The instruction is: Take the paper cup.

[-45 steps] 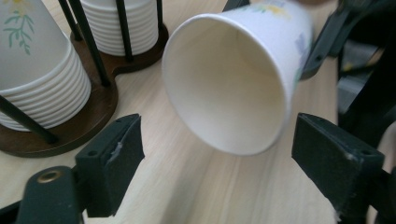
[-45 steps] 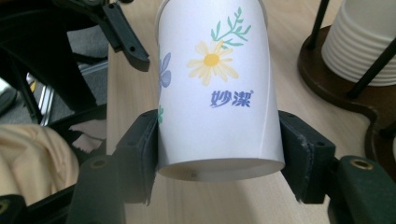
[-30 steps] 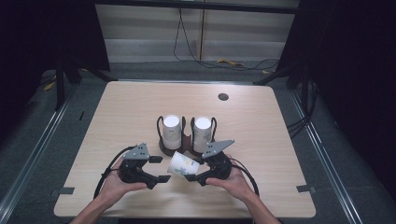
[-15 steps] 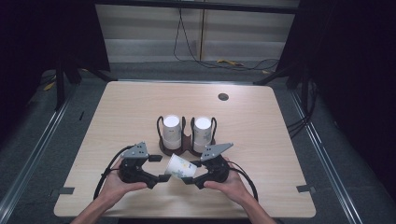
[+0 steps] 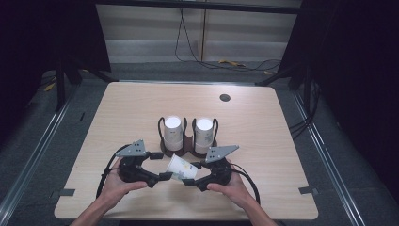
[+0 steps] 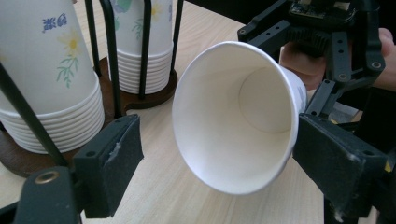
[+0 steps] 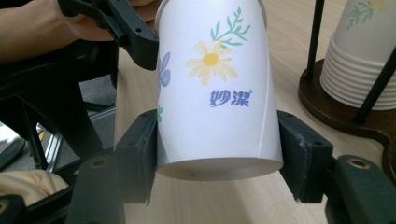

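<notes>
A white paper cup printed with yellow and blue flowers [image 5: 181, 168] lies tipped on its side in the air just above the pale wooden tabletop [image 5: 263, 127], between the two hand-held tools near the person's edge. The right tool [image 5: 190, 181] has its two black jaws clamped on the cup's base end; in the right gripper view the cup [image 7: 215, 88] fills the gap between the pads, which press on both sides of its wall, with the bottom rim facing the camera. The left tool [image 5: 165, 175] stands with its jaws wide; they have just been opening. In the left gripper view the open mouth of the cup [image 6: 233, 116] sits between the two black pads: the left-hand pad [image 6: 112, 158] stands clear of the rim, while the right-hand pad lies close against it, and whether it touches cannot be told.

Just behind the cup, near the middle of the tabletop, a dark wooden base with black wire uprights [image 5: 188, 141] holds two stacks of upside-down paper cups of the same pattern, the left stack [image 5: 172, 132] and the right stack [image 5: 203, 134] standing side by side. A small dark round disc [image 5: 225, 97] lies on the tabletop well beyond them, toward the far edge.
</notes>
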Tool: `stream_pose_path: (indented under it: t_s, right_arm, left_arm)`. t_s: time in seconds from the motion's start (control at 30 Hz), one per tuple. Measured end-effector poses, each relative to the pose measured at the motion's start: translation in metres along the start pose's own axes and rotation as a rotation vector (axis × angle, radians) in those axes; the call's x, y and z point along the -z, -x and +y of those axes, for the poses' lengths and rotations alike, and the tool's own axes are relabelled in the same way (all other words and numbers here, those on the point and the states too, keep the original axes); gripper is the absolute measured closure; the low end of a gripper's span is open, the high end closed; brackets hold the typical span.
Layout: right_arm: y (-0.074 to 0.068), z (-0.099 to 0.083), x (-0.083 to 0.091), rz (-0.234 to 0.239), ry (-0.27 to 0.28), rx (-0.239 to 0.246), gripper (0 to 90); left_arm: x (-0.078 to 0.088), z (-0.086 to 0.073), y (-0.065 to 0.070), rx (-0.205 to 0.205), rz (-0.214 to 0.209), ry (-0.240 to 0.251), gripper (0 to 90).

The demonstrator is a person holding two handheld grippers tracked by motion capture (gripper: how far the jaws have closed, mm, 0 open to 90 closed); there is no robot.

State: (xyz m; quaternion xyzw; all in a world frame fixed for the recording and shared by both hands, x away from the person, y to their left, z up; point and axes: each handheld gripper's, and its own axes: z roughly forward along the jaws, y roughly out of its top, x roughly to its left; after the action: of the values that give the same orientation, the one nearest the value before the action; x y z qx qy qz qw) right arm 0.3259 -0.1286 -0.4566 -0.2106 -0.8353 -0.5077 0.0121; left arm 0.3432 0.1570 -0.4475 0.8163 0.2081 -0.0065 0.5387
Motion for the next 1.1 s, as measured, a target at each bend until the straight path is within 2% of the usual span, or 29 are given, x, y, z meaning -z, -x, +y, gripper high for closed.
stream_pose_path:
  t_s: [0.23,0.4,0.47,0.77,0.9,1.1]
  right_arm:
    - [-0.002,0.001,-0.003,0.008,0.035,0.025,37.4]
    - [-0.002,0.001,-0.003,0.002,0.063,0.029,37.5]
    - [-0.002,0.001,-0.003,-0.002,0.07,0.035,37.4]
    - [-0.004,0.002,-0.006,0.003,0.08,0.067,37.6]
    - [-0.005,0.002,-0.007,0.013,0.076,0.079,37.6]
    - [-0.005,0.002,-0.004,0.001,0.082,0.087,37.7]
  left_arm:
    - [-0.003,0.001,0.002,-0.005,-0.022,0.009,15.4]
    - [-0.005,0.0,0.001,0.019,-0.033,0.025,15.2]
    - [-0.005,0.0,0.0,0.016,-0.038,0.029,15.4]
    - [-0.005,0.002,0.002,0.016,-0.056,0.07,16.2]
    - [-0.008,0.005,0.002,0.038,-0.089,0.085,17.2]
    - [-0.012,0.007,0.004,0.021,-0.077,0.099,15.7]
